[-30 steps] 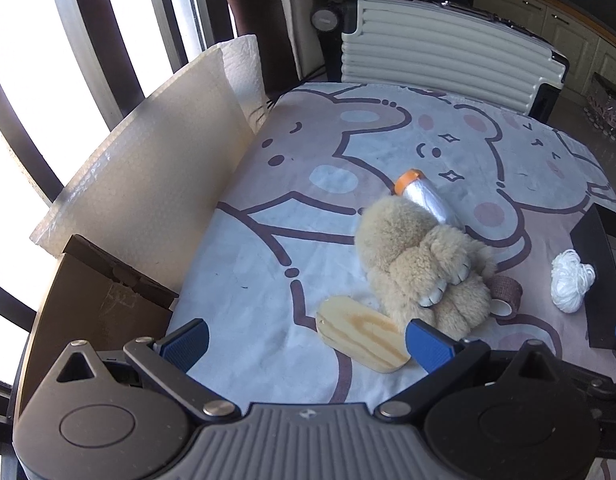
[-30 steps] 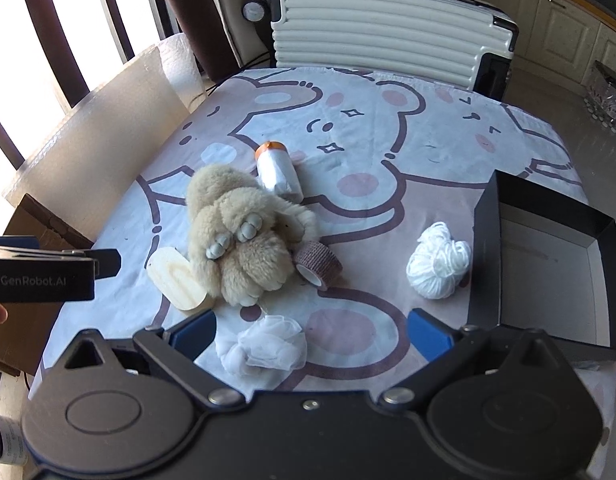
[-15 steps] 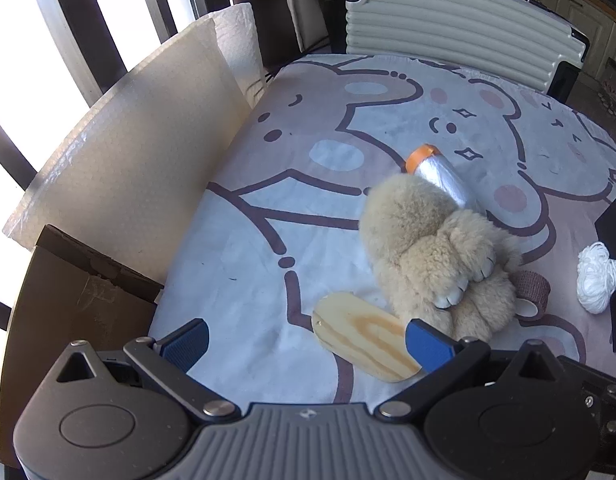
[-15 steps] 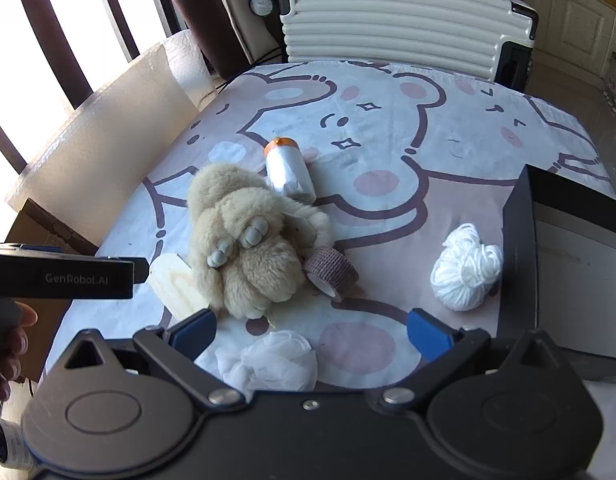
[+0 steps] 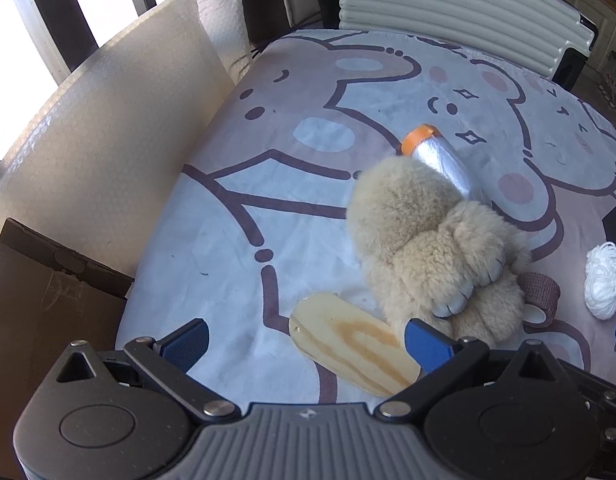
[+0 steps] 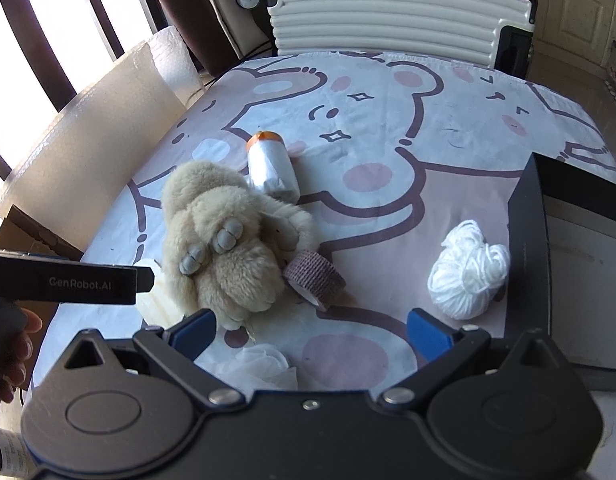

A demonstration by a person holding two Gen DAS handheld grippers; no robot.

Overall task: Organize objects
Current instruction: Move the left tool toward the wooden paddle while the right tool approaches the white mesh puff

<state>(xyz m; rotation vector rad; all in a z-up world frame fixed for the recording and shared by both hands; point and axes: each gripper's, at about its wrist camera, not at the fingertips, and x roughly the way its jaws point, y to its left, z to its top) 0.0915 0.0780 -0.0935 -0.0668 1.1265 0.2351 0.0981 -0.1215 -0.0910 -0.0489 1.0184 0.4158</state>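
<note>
At the bottom of the frame the right gripper (image 6: 309, 330) has its blue fingers (image 6: 194, 330) spread wide, with nothing between them. Just above its left finger lies a tan plush toy (image 6: 228, 240). A white roll with an orange cap (image 6: 272, 168) touches the toy's upper side, and a brown tape roll (image 6: 315, 280) sits at its right. A ball of white yarn (image 6: 467, 270) rests beside a black box (image 6: 525, 248) at the right edge. The left gripper (image 6: 144, 276) reaches in from the left, held by a hand (image 6: 12, 344).

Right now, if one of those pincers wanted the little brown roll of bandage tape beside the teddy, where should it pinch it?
Probably across the brown tape roll's curved outer band, coming from above on the open side away from the plush bear. It lies tilted against the bear, hollow core facing the camera; the open right gripper is nearest.
</note>
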